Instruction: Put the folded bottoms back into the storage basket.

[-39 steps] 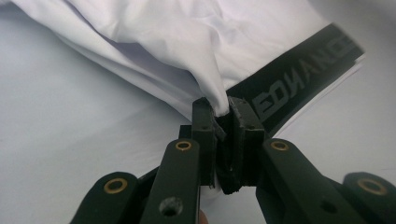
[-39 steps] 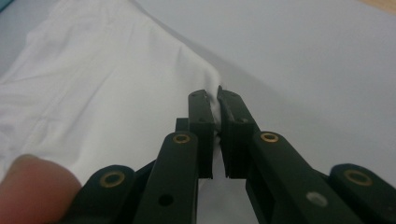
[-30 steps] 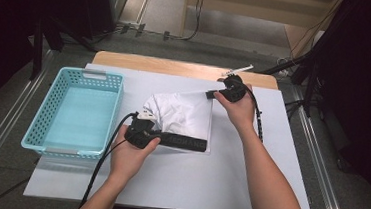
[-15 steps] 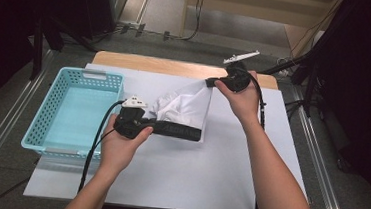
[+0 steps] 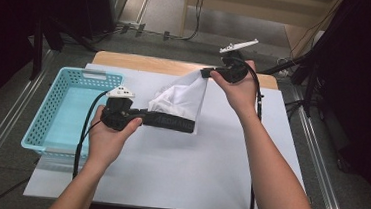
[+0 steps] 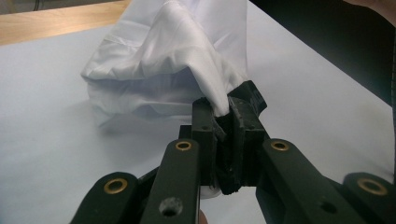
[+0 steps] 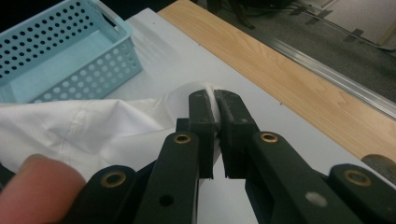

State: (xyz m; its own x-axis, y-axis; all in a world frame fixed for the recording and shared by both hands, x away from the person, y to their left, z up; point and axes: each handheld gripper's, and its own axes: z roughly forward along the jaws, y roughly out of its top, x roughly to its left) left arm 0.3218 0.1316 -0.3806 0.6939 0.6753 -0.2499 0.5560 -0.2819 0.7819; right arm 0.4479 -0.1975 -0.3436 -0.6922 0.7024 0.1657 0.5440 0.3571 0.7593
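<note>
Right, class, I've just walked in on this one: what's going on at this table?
A person holds a gripper in each hand, both pinching a white cloth. The left gripper is shut on a fold near the table; the right gripper holds another edge raised towards the far side. The blue basket sits left of the cloth.

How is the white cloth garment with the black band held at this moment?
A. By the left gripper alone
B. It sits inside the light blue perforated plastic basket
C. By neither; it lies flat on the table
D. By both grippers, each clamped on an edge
D: the left gripper and the right gripper each have jaws closed on the white cloth garment with the black band, which is stretched between them above the white table.
</note>
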